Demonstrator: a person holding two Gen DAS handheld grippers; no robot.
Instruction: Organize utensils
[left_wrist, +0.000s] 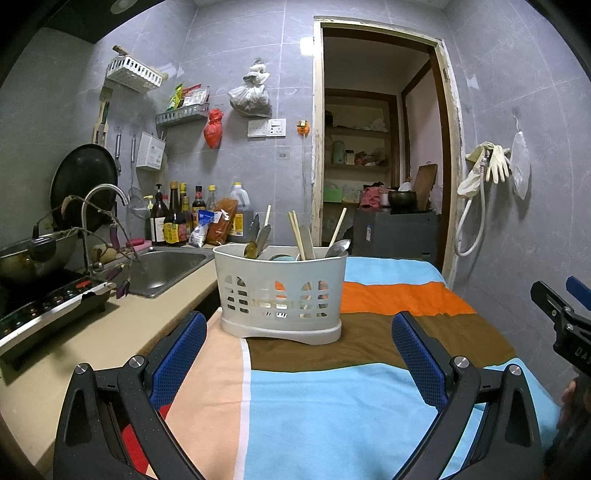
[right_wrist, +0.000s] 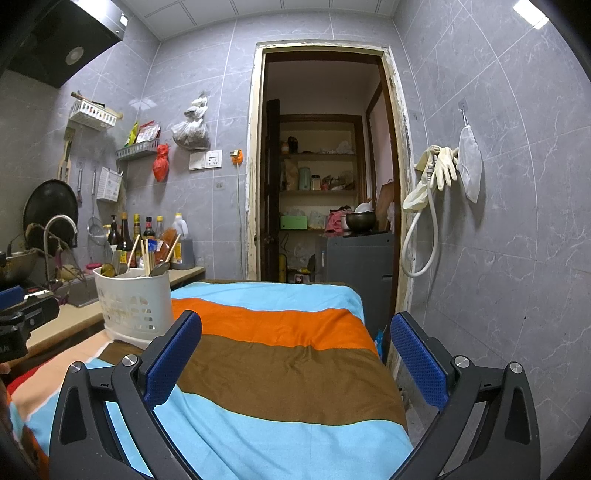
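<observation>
A white plastic utensil caddy (left_wrist: 280, 295) stands on the striped cloth (left_wrist: 332, 406). It holds wooden chopsticks (left_wrist: 297, 234) and metal spoons (left_wrist: 338, 248), all upright. My left gripper (left_wrist: 299, 332) is open and empty, just short of the caddy. My right gripper (right_wrist: 295, 332) is open and empty over the cloth, to the right of the caddy (right_wrist: 135, 306); it also shows at the left wrist view's right edge (left_wrist: 561, 314).
A counter (left_wrist: 92, 332) with a sink (left_wrist: 162, 269), faucet, induction cooker (left_wrist: 44, 302) and sauce bottles (left_wrist: 177, 218) lies to the left. An open doorway (right_wrist: 325, 166) is behind the table. A tiled wall with hung gloves (right_wrist: 439, 170) is on the right.
</observation>
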